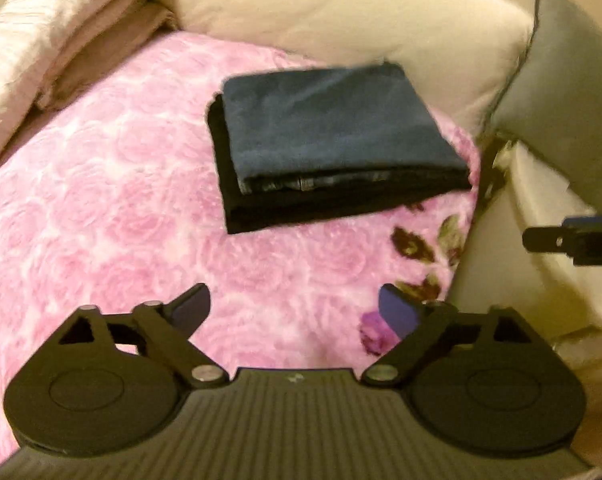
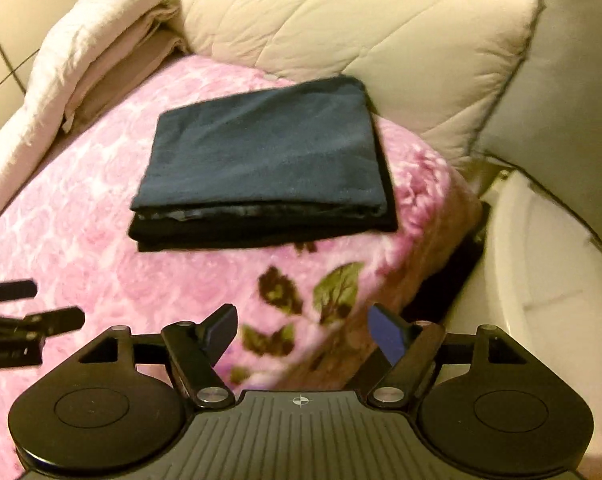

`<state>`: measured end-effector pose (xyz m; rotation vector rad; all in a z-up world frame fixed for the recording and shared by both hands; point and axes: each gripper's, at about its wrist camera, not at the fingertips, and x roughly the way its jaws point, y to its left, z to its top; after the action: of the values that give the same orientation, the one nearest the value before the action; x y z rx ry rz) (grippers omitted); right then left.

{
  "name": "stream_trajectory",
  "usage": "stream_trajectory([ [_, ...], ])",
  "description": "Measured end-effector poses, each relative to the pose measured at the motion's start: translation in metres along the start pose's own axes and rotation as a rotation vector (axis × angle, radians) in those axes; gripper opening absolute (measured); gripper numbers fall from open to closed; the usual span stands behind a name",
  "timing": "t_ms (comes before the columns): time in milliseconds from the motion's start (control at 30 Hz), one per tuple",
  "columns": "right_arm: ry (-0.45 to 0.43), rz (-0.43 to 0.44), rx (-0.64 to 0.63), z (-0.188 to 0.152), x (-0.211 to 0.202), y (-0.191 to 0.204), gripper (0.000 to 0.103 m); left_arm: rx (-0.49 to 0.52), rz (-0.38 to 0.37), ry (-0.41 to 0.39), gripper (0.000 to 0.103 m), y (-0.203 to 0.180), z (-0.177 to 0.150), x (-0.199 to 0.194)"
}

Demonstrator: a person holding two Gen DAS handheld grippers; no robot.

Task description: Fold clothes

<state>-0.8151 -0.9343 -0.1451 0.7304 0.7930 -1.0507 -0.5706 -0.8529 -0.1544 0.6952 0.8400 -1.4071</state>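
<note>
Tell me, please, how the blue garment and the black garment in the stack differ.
The blue garment lies on top, its whole upper face showing; the black garment lies underneath, showing only along its edges. The black one reaches slightly past the blue one at the near edge. Both are folded flat and rest on the pink blanket, untouched by either gripper.

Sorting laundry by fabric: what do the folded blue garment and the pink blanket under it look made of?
Folded blue garment: soft matte knit, probably cotton; it creases gently without shine. Pink blanket: plush fleece, likely synthetic, with fuzzy embossed rose pile.
</note>
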Motion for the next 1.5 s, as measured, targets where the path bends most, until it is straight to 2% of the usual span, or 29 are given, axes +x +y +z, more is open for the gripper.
stream_trajectory([
  [167, -0.071, -0.038, 0.013, -0.002, -0.059, 0.025, 0.078, -0.043, 0.014, -0.082, 0.09, -0.001, 0.0, -0.051],
  [300, -0.113, -0.053, -0.009, -0.005, -0.096, 0.045, 0.079, -0.068, -0.008, -0.121, 0.094, -0.001, 0.0, -0.083],
  [467, -0.105, -0.08, -0.033, -0.017, -0.124, 0.069, 0.079, -0.05, -0.004, -0.127, 0.094, -0.004, -0.01, -0.116],
  [533, -0.101, -0.078, -0.037, -0.023, -0.132, 0.077, 0.079, -0.045, 0.019, -0.12, 0.093, -0.006, -0.019, -0.126],
  [667, -0.11, -0.066, -0.052, -0.033, -0.146, 0.089, 0.079, -0.04, 0.012, -0.12, 0.093, -0.01, -0.031, -0.139],
  [800, -0.096, -0.05, -0.054, -0.036, -0.15, 0.094, 0.079, -0.056, 0.014, -0.12, 0.093, -0.01, -0.037, -0.147],
  [1033, -0.092, -0.022, -0.084, -0.026, -0.149, 0.091, 0.079, -0.111, 0.048, -0.138, 0.092, -0.014, -0.025, -0.146],
  [1367, -0.074, 0.004, -0.093, -0.004, -0.136, 0.053, 0.079, -0.183, 0.061, -0.129, 0.091, -0.041, 0.001, -0.127],
  [1500, -0.064, 0.018, -0.094, 0.006, -0.128, 0.039, 0.079, -0.179, 0.113, -0.12, 0.09, -0.051, 0.009, -0.12],
])
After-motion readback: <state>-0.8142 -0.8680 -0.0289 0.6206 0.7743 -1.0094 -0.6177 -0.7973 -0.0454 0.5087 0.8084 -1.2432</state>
